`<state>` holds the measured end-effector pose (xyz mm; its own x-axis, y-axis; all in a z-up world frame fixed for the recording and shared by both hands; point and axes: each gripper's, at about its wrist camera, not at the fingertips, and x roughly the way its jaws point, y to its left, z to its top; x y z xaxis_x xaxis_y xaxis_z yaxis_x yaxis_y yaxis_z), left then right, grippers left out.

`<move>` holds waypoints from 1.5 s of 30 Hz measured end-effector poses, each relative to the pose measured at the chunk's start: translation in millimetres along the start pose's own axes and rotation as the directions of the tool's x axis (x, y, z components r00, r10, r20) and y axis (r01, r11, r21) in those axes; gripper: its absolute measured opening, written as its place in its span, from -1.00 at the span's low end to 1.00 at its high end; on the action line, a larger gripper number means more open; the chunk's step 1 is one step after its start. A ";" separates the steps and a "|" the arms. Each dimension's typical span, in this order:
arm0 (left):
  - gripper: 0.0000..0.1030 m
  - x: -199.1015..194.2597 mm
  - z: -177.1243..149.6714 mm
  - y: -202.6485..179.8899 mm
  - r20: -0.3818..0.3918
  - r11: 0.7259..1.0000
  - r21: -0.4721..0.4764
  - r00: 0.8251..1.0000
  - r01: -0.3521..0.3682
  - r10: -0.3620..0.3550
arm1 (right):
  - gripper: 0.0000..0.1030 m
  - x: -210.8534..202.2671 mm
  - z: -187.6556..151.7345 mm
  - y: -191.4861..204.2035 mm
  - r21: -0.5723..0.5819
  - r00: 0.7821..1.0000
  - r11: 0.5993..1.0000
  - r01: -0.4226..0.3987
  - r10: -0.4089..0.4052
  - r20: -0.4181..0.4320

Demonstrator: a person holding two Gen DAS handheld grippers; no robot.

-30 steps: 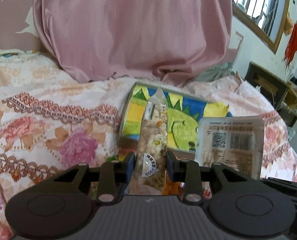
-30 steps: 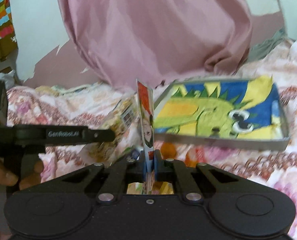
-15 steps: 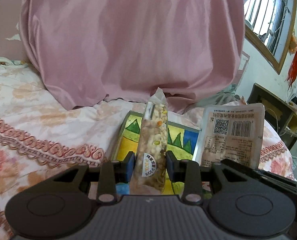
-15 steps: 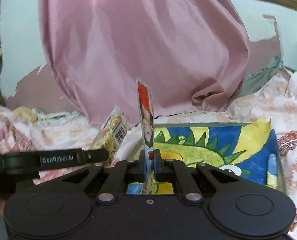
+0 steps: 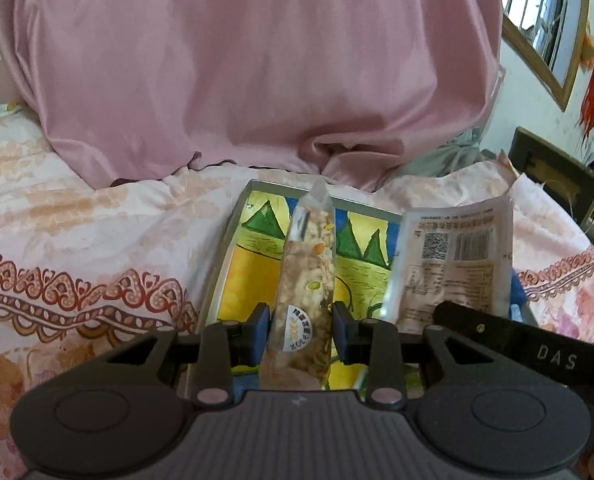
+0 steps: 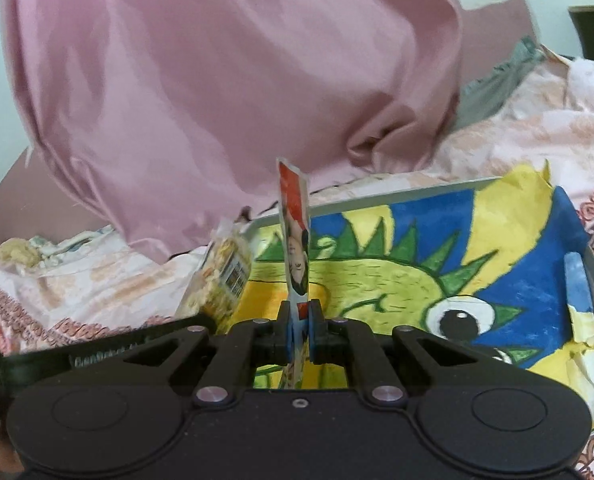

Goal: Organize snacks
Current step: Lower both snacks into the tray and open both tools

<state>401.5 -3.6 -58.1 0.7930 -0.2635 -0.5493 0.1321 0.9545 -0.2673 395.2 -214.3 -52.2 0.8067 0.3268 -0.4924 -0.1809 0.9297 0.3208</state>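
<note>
My left gripper (image 5: 300,320) is shut on a clear bag of mixed nuts (image 5: 307,280), held upright over the near left part of a metal tray (image 5: 221,248) lined with a dinosaur drawing. My right gripper (image 6: 300,330) is shut on a flat snack packet (image 6: 295,240), seen edge-on, above the same tray (image 6: 593,276). In the left wrist view the flat packet (image 5: 455,264) shows its barcode side, with the right gripper (image 5: 509,344) below it. In the right wrist view the nut bag (image 6: 223,280) is at the left.
The tray lies on a floral bedspread (image 5: 77,248). A large pink cloth (image 5: 237,60) hangs behind it. A dark cabinet (image 5: 557,176) stands at the far right by a window. A blue strip (image 6: 577,284) lies in the tray at its right wall.
Both grippers have moved forward and lowered over the tray with their packets still held. The tray now fills more of both views.
</note>
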 end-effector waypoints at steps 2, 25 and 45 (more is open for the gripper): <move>-0.34 0.1 1.1 -2.0 0.004 1.000 0.009 1.000 0.001 -0.001 | -0.84 1.9 -0.2 -4.0 0.002 1.000 1.000 0.023 -0.023 -0.005; 0.19 -28.7 -2.1 -14.6 0.010 0.998 0.051 0.999 -0.043 0.042 | 0.69 -14.2 -4.8 -13.4 -0.127 0.955 0.949 0.290 -0.295 -0.027; 0.99 -190.9 -33.2 -29.6 0.205 0.979 0.007 0.958 -0.205 0.200 | 0.99 -172.6 -17.4 30.3 -0.178 0.955 0.959 0.219 -0.174 0.238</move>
<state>226.5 13.8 28.3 0.9080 -0.0336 -0.4177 -0.0295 0.9892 -0.1435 240.7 -239.6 28.4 0.9364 0.1100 -0.3333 -0.0968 0.9937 0.0559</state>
